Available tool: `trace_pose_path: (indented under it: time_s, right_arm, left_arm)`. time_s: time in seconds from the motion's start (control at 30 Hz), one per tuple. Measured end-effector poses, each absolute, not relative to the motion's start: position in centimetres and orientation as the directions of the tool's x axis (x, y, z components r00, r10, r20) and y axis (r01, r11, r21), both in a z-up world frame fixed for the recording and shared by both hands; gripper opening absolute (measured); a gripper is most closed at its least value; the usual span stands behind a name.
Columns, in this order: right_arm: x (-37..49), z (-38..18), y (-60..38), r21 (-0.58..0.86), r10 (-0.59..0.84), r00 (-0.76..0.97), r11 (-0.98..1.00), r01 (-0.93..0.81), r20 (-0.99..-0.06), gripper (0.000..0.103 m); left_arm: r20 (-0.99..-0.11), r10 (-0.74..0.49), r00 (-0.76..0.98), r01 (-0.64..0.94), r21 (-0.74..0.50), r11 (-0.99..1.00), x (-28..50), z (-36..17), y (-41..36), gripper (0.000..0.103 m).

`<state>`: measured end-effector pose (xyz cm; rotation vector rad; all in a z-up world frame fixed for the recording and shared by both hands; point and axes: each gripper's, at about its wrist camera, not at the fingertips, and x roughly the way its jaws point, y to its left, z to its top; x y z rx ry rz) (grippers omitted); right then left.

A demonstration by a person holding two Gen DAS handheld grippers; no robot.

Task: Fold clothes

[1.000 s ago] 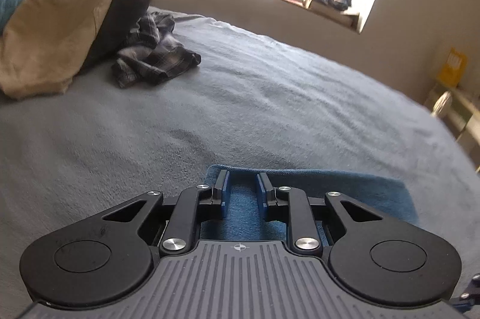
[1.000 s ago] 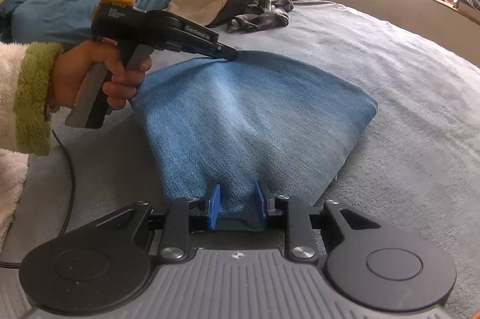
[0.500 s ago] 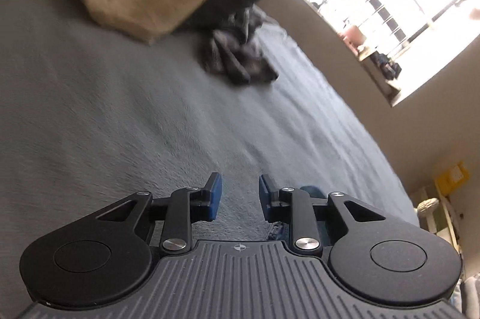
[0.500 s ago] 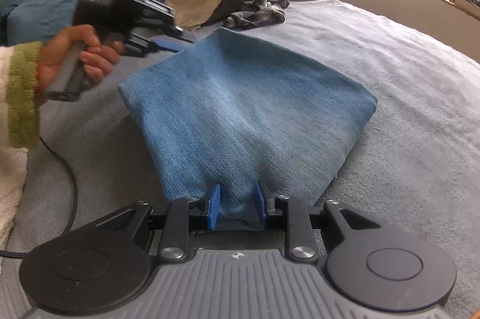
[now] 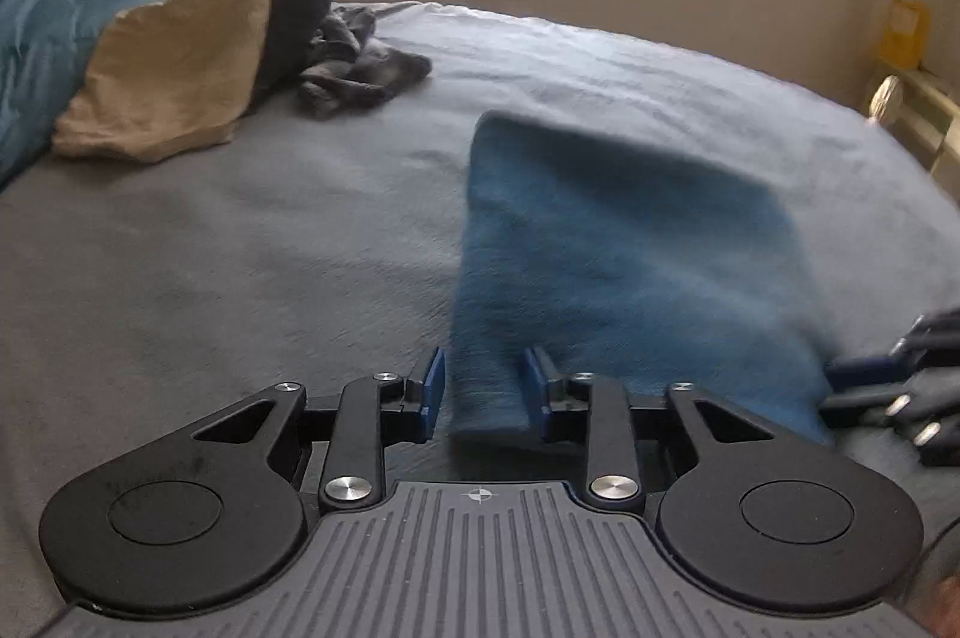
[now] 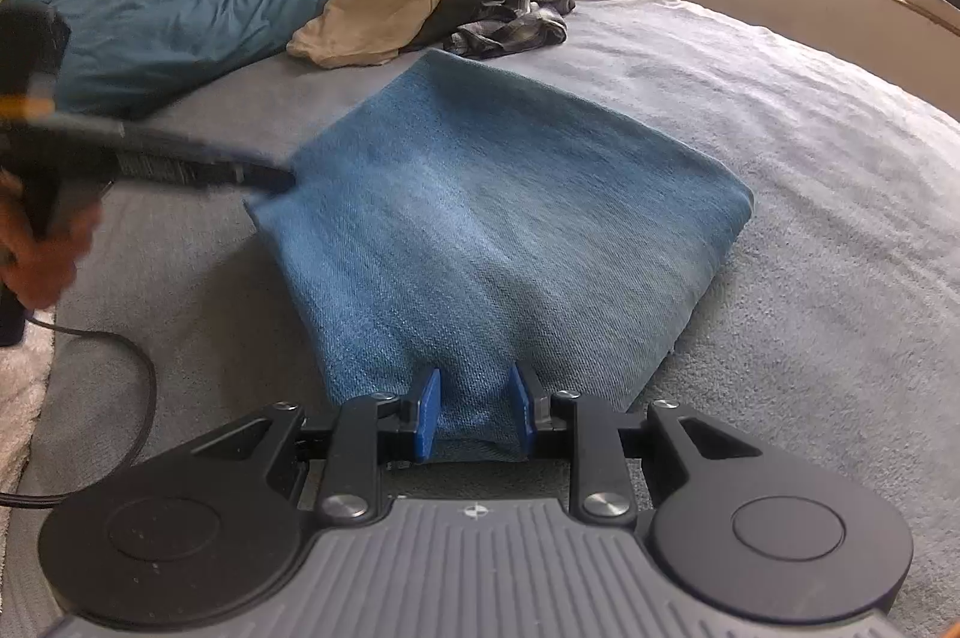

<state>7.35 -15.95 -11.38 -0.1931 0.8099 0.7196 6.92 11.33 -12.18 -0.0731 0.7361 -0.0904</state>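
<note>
Pinning the near edge of the folded blue denim garment [image 6: 492,230] on the grey bed [image 6: 810,146], the right hand-held gripper [image 6: 474,413] anchors it, clamped, while the left hand-held gripper [image 5: 483,386], jaws opening, straddles its corner unclamped.

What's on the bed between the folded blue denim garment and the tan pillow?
Only bare grey bedsheet lies between the folded blue denim garment and the tan pillow, seen in the right wrist view; the dark plaid garment sits beside that gap.

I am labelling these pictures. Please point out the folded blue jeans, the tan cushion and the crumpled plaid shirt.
folded blue jeans [image 6: 498,218], right wrist view, middle of the top layer.
tan cushion [image 5: 168,68], left wrist view, centre of its face.
crumpled plaid shirt [image 6: 516,20], right wrist view, middle of the heap.
</note>
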Motion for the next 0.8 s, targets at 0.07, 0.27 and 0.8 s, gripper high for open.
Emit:
trace_pose_path:
  time_s: [0.07, 0.27, 0.8]
  right_arm:
    - [7.3, -11.3, -15.8, 0.096, 0.507, 0.474, 0.749, -0.655, -0.72, 0.028]
    - [7.3, -11.4, -16.0, 0.107, 0.51, 0.473, 0.753, -0.65, -0.718, 0.028]
    - [7.0, -9.0, -18.5, 0.173, 0.532, 0.507, 0.786, -0.593, -0.678, 0.03]
  left_arm:
    - [-0.666, -0.113, 0.737, 0.022, -0.144, 0.989, 6.5, -11.8, 12.6, 0.035]
    - [-0.633, -0.034, 0.773, -0.019, -0.077, 0.997, 4.8, -10.0, 13.7, 0.031]
    - [-0.545, -0.296, 0.785, 0.303, -0.08, 0.95, 3.6, -9.8, 3.8, 0.033]
